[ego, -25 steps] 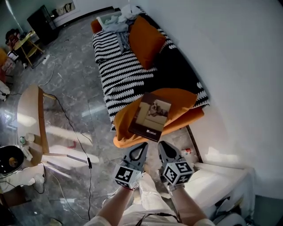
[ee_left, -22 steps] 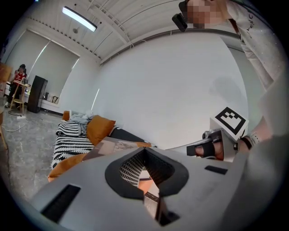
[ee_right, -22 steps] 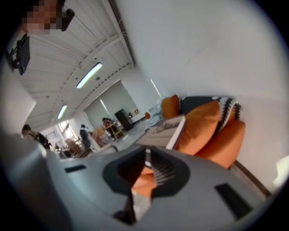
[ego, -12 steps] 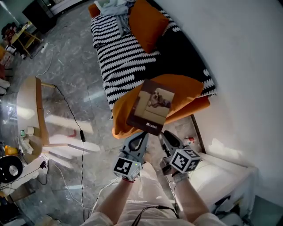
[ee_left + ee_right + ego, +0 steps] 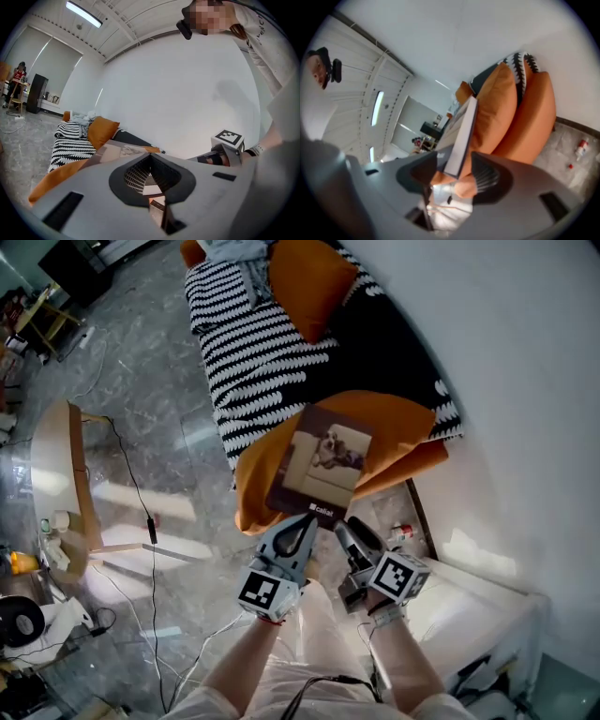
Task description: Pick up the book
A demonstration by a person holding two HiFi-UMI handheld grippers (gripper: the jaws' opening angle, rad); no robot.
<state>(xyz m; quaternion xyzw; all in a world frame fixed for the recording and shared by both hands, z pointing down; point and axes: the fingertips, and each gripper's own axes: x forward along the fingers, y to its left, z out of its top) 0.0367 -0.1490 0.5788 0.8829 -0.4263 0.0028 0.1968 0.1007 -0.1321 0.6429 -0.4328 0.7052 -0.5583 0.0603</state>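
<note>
Right gripper [image 5: 457, 165] is wide open, its jaws having just been opening, and the near edge of the book [image 5: 323, 463] stands in the gap between them with daylight on both sides. No pad is pressing, so nothing is held. The left gripper [image 5: 150, 157] has its jaw tips together and empty, nosed up just beside the book's near corner.

The book lies cover-up on the orange cushion [image 5: 398, 423] at the near end of the striped sofa [image 5: 248, 362], its near edge poking out past the cushion towards the person.

Here is the danger as I read it: only a thin strip of that edge sits between the jaws. If they close that shallow, the book's weight hangs far beyond the pads, so it may droop, pivot or slide out on the lift. Clamp the cover alone and the pages could fall open. The cushion is soft too, so a nudge from the closed left tip could push the book askew, or tip it off towards the floor [image 5: 169, 437].
</note>
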